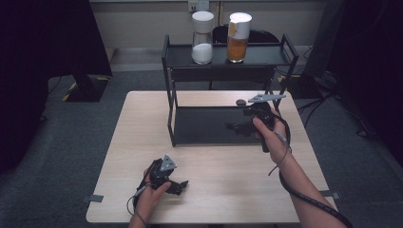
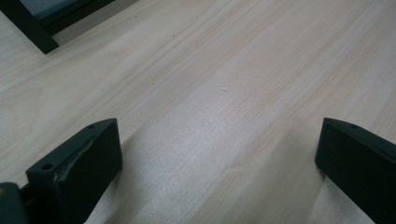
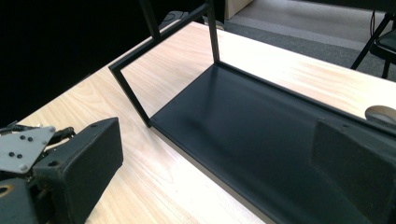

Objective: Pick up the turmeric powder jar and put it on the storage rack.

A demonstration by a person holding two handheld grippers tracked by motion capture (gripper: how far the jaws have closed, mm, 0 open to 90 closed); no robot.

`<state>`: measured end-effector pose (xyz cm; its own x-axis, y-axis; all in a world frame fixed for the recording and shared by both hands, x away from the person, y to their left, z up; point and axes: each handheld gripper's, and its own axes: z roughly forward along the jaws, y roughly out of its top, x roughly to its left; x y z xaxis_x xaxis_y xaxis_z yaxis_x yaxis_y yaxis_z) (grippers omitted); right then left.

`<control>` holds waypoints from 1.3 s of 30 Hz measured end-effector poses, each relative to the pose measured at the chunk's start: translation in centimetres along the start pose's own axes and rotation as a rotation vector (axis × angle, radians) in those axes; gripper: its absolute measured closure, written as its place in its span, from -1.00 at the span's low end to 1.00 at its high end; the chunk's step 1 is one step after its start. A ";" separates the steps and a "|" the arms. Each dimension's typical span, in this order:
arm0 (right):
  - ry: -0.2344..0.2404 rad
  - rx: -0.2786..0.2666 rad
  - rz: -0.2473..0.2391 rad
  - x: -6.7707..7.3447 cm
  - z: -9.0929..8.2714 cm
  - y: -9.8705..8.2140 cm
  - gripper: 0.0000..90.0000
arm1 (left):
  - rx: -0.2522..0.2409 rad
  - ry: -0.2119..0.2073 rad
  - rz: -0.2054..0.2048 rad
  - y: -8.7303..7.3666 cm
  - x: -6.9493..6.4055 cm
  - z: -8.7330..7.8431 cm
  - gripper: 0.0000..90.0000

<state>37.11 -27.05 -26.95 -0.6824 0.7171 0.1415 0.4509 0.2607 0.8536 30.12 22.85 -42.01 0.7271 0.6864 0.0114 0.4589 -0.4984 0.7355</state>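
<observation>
A black two-level metal rack [image 1: 173,118] stands at the back of the wooden table [image 1: 142,142]. On its top level are a white-lidded jar of white powder [image 1: 202,38] and a jar of orange-brown contents [image 1: 238,37]. My right gripper [image 1: 236,128] is held open just above the front right of the bare lower shelf [image 3: 261,140], pointing left along it, with nothing between its jaws [image 3: 217,144]. My left gripper [image 1: 179,186] rests low near the table's front edge. Its jaws are wide apart over bare wood [image 2: 217,140].
A small round object [image 1: 241,102] lies on the table behind the rack, seen at the right edge of the right gripper view [image 3: 380,112]. A rack foot [image 2: 28,23] shows ahead of the left gripper. Dark floor, a chair and black stands surround the table.
</observation>
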 end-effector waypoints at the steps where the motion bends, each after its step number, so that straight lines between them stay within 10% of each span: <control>1: -0.003 0.005 -0.001 0.0 0.0 -0.1 -0.96 | 0.000 0.000 0.000 0.0 0.0 0.0 -1.00; 39: -0.006 0.052 0.034 -1.7 0.7 -7.7 -0.95 | 0.000 0.000 0.000 0.0 0.0 0.0 -1.00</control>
<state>35.22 -29.87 -34.08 -0.6629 0.7300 0.1663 0.5028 0.2695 0.8213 30.12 22.84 -42.01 0.7273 0.6863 0.0117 0.4588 -0.4988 0.7354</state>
